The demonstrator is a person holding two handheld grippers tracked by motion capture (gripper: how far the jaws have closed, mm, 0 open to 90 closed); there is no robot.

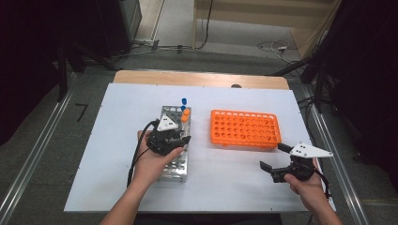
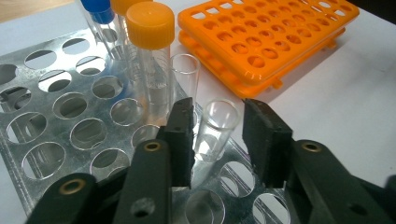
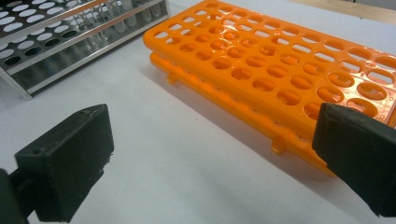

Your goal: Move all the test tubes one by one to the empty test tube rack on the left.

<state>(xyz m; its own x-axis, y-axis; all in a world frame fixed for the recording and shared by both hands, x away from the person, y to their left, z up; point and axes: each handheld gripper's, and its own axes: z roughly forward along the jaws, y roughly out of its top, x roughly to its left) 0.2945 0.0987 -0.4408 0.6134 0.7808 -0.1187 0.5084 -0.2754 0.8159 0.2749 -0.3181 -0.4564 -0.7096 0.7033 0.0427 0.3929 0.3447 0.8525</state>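
The left gripper [image 2: 217,140] stands with jaws parted around a clear uncapped glass tube [image 2: 214,128], pads not pressing it; the tube stands upright in the perforated metal rack [image 2: 56,140], straight ahead; an orange-capped tube [image 2: 152,56] crowds just behind; the right gripper [image 3: 210,158], released and empty, rests near the orange plastic rack [image 3: 280,70].

Two racks are sitting on the bench: one perforated silver metal rack [image 1: 174,165] and one orange plastic rack [image 1: 245,128]. Six tubes are standing in the metal rack's far corner: two blue-capped [image 2: 98,10], two orange-capped [image 2: 150,25], two clear uncapped [image 2: 215,126].
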